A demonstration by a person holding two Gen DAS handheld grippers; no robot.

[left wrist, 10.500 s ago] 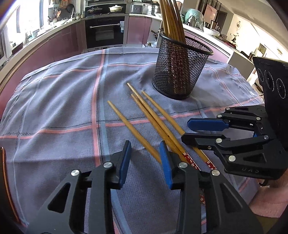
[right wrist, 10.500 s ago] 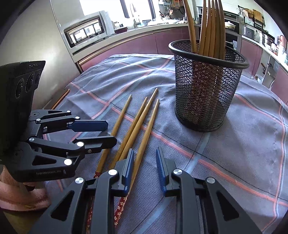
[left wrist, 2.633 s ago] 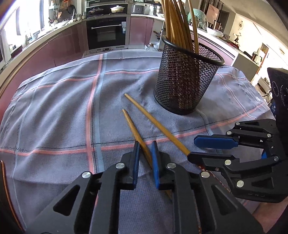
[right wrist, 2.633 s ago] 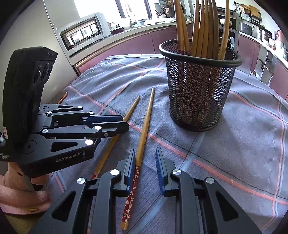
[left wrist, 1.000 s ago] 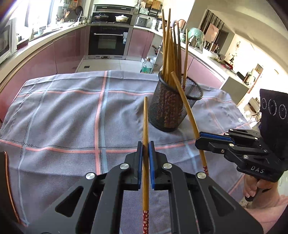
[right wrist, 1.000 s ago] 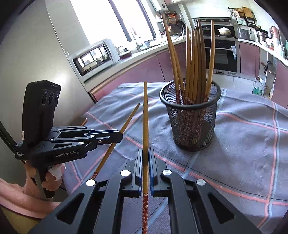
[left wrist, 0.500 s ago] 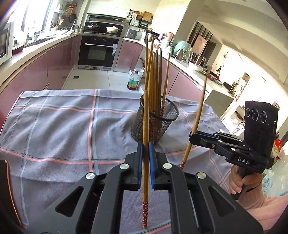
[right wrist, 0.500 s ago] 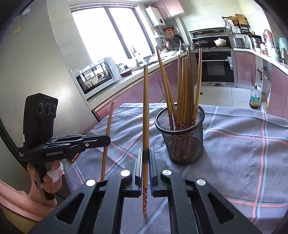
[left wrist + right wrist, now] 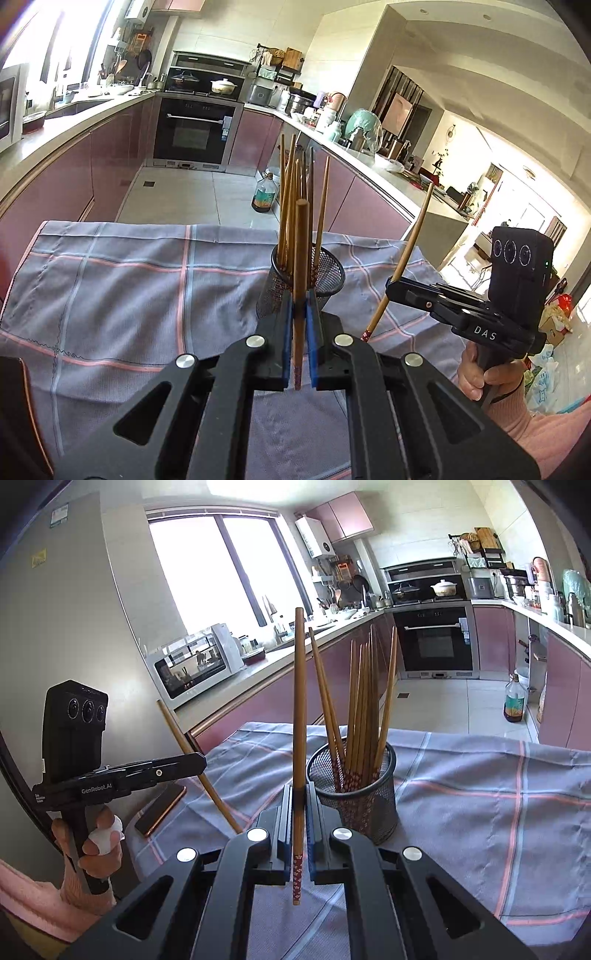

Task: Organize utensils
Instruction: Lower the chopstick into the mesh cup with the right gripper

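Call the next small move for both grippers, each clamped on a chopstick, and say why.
Probably carry both forward over the mesh holder and lower the patterned ends in. The left gripper and right gripper each hold one chopstick roughly upright, off the cloth, short of the holder's rim.

The left gripper (image 9: 298, 328) has its jaws pressed together, angled slightly downward above the table. The right gripper (image 9: 298, 812) is likewise clamped tight (both point forward, side by side). Pink-sleeved hands (image 9: 99, 845) grasp each handle from below.
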